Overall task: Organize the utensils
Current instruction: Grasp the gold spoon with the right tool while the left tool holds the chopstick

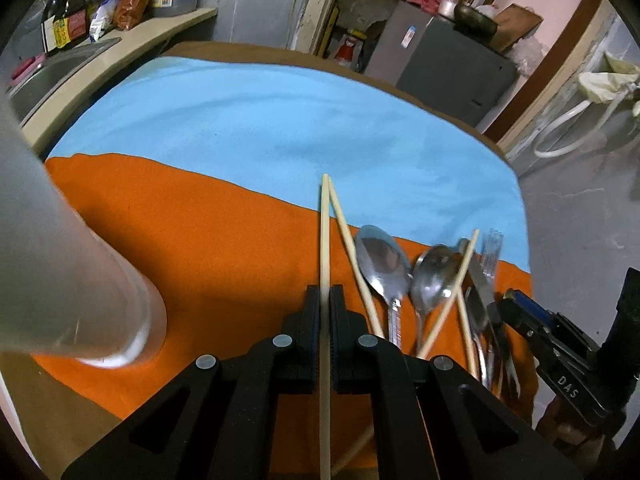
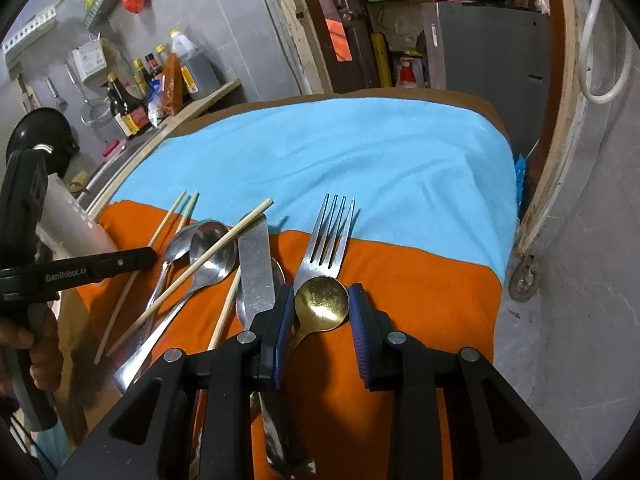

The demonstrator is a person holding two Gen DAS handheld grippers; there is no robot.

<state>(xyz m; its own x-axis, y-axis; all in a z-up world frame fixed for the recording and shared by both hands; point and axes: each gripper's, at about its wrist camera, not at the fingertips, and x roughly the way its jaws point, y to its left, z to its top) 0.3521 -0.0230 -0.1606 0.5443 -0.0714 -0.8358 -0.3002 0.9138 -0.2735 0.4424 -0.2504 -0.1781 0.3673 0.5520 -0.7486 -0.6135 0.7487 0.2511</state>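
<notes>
Wooden chopstick (image 1: 325,240) is clamped in the closed left gripper (image 1: 325,300), its length running up the frame centre; the frosted cup (image 1: 80,280) stands at left. Right gripper (image 2: 322,300) is held open around a gold spoon (image 2: 321,304), lower centre.

frosted cup (image 1: 80,280) cut off left.

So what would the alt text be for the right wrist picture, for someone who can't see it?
The open right gripper straddles the bowl of a small gold metal spoon lying on an orange cloth. A silver fork, table knife, steel spoons and wooden chopsticks lie scattered alongside.
</notes>
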